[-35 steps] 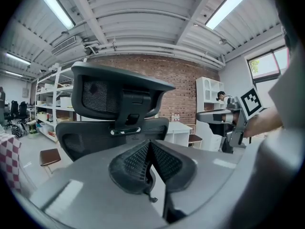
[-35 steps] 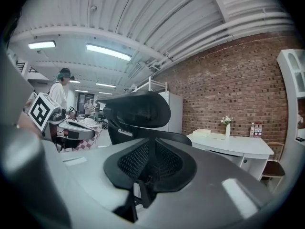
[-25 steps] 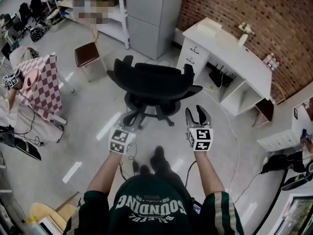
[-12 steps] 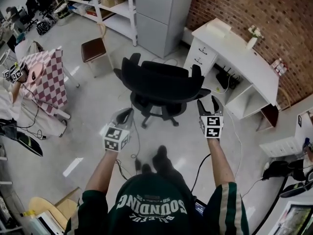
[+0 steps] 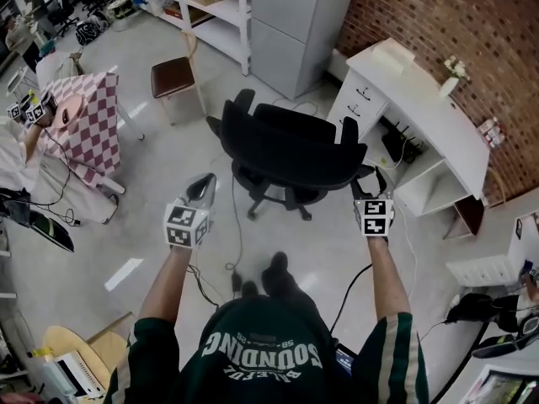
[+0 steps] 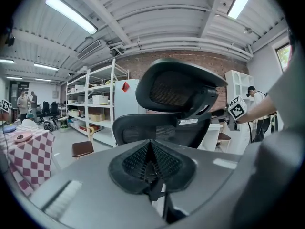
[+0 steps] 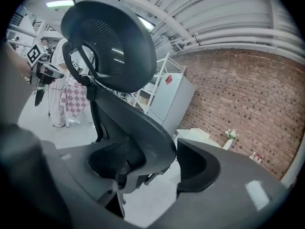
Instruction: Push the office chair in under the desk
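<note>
The black mesh-backed office chair [image 5: 290,146] stands on the grey floor [image 5: 168,234], well apart from the white desk [image 5: 429,99] by the brick wall [image 5: 472,23]. The left gripper [image 5: 202,188] is clenched, empty, beside the chair. The right gripper [image 5: 369,185] has just been opening its jaws wide, and they straddle the chair's backrest edge without pressing it.

A workshop-like lab: bare brick wall [image 5: 455,15], stocked metal shelving [image 5: 215,2], grey cabinet [image 5: 295,23], white desk [image 5: 425,103].

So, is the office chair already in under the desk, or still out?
Still out. The office chair stands apart from the white desk, and its seat is not under the desktop.
</note>
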`<move>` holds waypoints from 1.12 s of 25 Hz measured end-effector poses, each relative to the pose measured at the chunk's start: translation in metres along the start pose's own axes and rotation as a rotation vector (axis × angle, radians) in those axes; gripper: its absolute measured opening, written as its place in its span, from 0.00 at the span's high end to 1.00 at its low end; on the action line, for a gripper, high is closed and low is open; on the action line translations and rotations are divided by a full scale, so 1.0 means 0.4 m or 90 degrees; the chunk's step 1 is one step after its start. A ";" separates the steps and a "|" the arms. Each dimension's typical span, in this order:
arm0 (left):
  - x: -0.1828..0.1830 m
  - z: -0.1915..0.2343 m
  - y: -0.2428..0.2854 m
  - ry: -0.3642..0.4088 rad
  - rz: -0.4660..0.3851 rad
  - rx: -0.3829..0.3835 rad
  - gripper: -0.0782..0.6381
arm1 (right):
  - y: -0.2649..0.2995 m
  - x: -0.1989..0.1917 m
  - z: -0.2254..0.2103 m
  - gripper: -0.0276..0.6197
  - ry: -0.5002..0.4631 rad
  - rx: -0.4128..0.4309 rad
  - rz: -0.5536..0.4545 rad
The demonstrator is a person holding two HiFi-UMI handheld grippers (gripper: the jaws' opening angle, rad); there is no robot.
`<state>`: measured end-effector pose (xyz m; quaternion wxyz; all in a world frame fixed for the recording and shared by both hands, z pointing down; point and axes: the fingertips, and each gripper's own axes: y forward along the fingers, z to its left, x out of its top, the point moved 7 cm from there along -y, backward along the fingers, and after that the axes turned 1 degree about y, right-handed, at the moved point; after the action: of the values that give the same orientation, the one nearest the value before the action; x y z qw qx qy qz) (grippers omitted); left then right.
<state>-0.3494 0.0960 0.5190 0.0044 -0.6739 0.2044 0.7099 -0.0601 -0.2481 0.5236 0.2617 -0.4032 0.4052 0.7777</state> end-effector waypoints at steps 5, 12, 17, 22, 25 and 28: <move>-0.008 0.039 0.010 -0.013 0.003 0.022 0.88 | 0.037 -0.002 -0.003 0.51 -0.012 -0.011 0.007; -0.028 0.066 0.037 -0.028 0.010 0.031 0.88 | 0.062 -0.011 -0.022 0.52 -0.047 -0.016 0.015; -0.024 0.100 0.048 -0.022 0.014 0.048 0.87 | 0.072 -0.017 -0.040 0.52 -0.047 -0.013 0.008; -0.015 0.105 0.070 -0.009 0.014 0.060 0.81 | 0.072 -0.025 -0.077 0.52 -0.048 -0.005 0.015; -0.011 0.119 0.089 0.008 0.017 0.061 0.68 | 0.074 -0.025 -0.082 0.53 -0.047 -0.001 0.014; -0.017 0.137 0.121 0.033 0.029 0.066 0.58 | 0.076 -0.027 -0.084 0.52 -0.044 0.003 0.008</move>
<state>-0.4148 0.0696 0.5396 0.0179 -0.6860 0.2565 0.6807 -0.0625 -0.2934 0.5338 0.2715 -0.3726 0.4006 0.7918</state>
